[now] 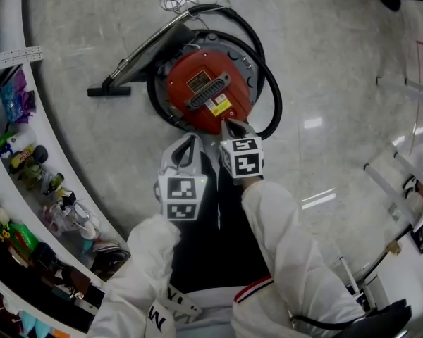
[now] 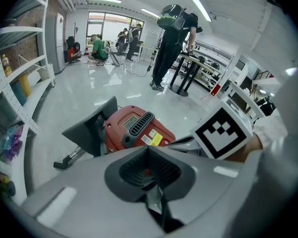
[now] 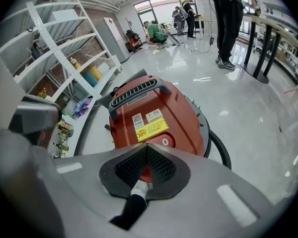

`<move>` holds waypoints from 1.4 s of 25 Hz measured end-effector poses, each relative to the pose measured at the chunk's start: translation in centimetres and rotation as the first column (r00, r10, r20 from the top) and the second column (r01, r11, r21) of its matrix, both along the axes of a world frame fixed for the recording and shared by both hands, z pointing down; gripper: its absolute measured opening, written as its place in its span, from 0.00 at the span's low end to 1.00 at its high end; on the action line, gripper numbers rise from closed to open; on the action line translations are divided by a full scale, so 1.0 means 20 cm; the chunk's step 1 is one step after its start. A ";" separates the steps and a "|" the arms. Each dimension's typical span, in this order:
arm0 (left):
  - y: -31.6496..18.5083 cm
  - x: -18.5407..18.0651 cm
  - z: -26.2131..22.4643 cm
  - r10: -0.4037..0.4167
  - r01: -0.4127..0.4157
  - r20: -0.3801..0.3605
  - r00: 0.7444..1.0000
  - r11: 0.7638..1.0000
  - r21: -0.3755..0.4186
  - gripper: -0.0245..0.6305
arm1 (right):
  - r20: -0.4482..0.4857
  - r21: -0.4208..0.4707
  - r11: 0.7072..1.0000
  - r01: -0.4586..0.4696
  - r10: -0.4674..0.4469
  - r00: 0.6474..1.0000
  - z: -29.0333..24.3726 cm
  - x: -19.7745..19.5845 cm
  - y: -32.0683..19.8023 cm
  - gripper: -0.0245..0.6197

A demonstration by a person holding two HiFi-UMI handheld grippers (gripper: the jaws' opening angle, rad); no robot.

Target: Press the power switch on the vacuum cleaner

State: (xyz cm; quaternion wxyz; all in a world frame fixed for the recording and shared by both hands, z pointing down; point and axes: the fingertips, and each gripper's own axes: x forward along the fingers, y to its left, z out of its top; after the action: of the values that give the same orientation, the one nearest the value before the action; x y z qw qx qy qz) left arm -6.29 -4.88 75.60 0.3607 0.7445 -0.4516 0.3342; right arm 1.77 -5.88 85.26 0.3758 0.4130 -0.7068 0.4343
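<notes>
1. Head view: one red vacuum cleaner (image 1: 208, 94) sits on the floor (image 1: 324, 62). One black hose (image 1: 271, 90) loops round it, and one wand (image 1: 144, 51) lies off to its left. There are two grippers. The right gripper (image 1: 229, 124) has its tip at the cleaner's near edge, and the left gripper (image 1: 190, 141) hangs just short of it.
2. Left gripper view: the left gripper's fingers (image 2: 129, 170) are pressed together on nothing and aimed at the casing. The single power switch (image 2: 166, 142) shows just beyond them.
3. Right gripper view: the fingers (image 3: 124, 170) are likewise closed and empty. Their tip is just beside the round switch, a touch to its left. I can't tell whether they touch it. I'd say the approach is made and the press itself is left.
</notes>
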 end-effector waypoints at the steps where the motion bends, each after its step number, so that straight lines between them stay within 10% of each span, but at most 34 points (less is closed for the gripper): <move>1: 0.00 0.00 0.00 -0.001 0.001 -0.002 1.000 1.000 0.000 0.04 | 0.000 0.002 1.000 0.001 -0.001 1.000 0.00 0.00 0.00 0.04; 35: 0.05 0.03 0.03 0.011 -0.011 -0.005 1.000 1.000 -0.019 0.04 | 0.000 0.028 0.997 0.073 -0.074 0.997 0.00 -0.02 0.01 0.04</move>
State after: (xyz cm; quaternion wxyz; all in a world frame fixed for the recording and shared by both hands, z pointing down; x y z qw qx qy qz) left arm -5.66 -3.85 76.22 0.3670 0.7442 -0.4435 0.3388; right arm 1.34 -5.60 85.35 0.3852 0.3918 -0.7278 0.4104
